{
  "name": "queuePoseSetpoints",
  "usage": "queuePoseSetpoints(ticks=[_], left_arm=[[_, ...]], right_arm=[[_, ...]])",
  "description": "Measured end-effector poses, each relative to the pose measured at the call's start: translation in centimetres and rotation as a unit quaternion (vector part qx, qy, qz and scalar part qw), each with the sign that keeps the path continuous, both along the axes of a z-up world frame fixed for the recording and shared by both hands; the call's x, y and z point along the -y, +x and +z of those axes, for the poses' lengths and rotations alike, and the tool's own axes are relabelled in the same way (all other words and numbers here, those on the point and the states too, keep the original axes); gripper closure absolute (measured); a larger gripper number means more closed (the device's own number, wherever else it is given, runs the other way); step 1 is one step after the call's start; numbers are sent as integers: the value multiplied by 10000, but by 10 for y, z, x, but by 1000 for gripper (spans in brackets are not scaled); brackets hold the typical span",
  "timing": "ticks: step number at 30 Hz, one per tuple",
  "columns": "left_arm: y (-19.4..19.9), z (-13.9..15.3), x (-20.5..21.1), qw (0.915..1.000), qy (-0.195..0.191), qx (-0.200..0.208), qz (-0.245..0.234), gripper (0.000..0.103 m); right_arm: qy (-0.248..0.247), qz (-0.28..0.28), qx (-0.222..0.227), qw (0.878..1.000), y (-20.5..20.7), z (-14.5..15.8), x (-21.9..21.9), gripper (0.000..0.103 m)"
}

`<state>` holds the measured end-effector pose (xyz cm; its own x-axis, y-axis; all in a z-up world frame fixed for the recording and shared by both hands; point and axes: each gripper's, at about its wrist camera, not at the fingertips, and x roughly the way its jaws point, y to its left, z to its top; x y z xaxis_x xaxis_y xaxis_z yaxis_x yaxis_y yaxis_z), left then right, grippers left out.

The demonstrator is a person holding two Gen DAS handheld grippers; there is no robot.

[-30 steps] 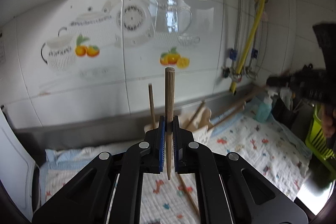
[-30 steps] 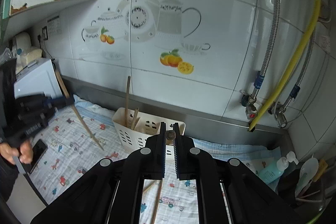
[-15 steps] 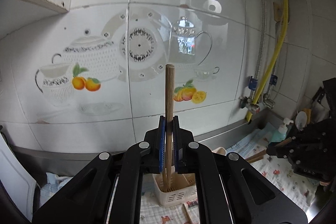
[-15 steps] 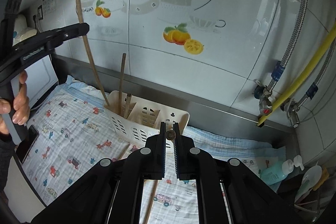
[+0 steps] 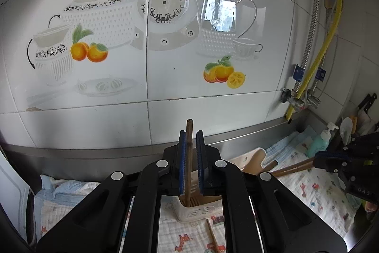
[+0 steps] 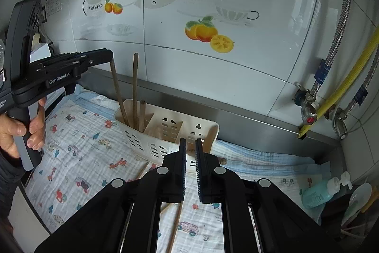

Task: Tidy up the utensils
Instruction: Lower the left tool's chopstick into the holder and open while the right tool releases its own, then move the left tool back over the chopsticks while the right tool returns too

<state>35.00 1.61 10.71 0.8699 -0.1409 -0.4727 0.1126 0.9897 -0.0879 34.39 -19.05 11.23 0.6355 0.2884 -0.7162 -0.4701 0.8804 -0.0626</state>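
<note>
The lower end of the chopstick (image 5: 189,158) between the left gripper (image 5: 189,134) jaws is hidden inside the leftmost compartment of the cream utensil holder (image 6: 165,127), and most of that holder is covered by the gripper body in the left wrist view. The jaws are nearly closed, pressed on the chopstick, which stands almost upright with its top just above the jaw tips. In the right wrist view the same chopstick (image 6: 118,91) is seen slanting from the left gripper (image 6: 111,59) down into the holder, beside two other sticks (image 6: 135,87) already standing there.

The right gripper (image 6: 189,144) jaws are drawn almost together; a chopstick (image 6: 176,227) lying on the printed cloth (image 6: 78,158) on the table runs up under them, but its upper part is hidden by the gripper, so a grip on it cannot be made out. Another stick (image 6: 143,168) on the cloth is partly cut off by the same gripper. A hand (image 6: 21,132) is seen around the left gripper's handle.
</note>
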Motion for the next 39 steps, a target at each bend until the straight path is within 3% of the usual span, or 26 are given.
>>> queuePoseSetpoints(ticks=[2, 4, 6, 11, 16, 19, 26, 32, 39], left_arm=[[-2, 1, 1, 10000, -10, 2, -20, 94], [-6, 3, 1, 10000, -36, 22, -19, 82], [-13, 6, 2, 9999, 51, 131, 4, 73], [-33, 11, 5, 9996, 124, 246, -16, 72], [-61, 5, 6, 9994, 204, 267, -19, 62], [-80, -3, 9, 9990, 314, 309, -17, 50], [-118, -24, 14, 9992, 319, 255, -16, 38], [-137, -51, 16, 9996, 279, 3, 70, 30], [-148, -87, 8, 9985, -30, -497, 205, 24]], right_arm=[[43, -39, 68, 10000, -1, 3, 2, 84], [94, -79, 151, 9998, -4, 6, 5, 76], [124, -121, 242, 9996, -10, 10, 8, 75], [216, -232, 496, 9983, -30, 18, 18, 62], [273, -307, 702, 9967, -59, 17, 25, 49], [309, -365, 769, 9959, -74, 11, 27, 36], [441, -525, 635, 9956, -104, -20, 37, 28], [574, -716, 387, 9950, -121, -48, 50, 26], [554, -923, 267, 9938, -141, -80, 57, 24]])
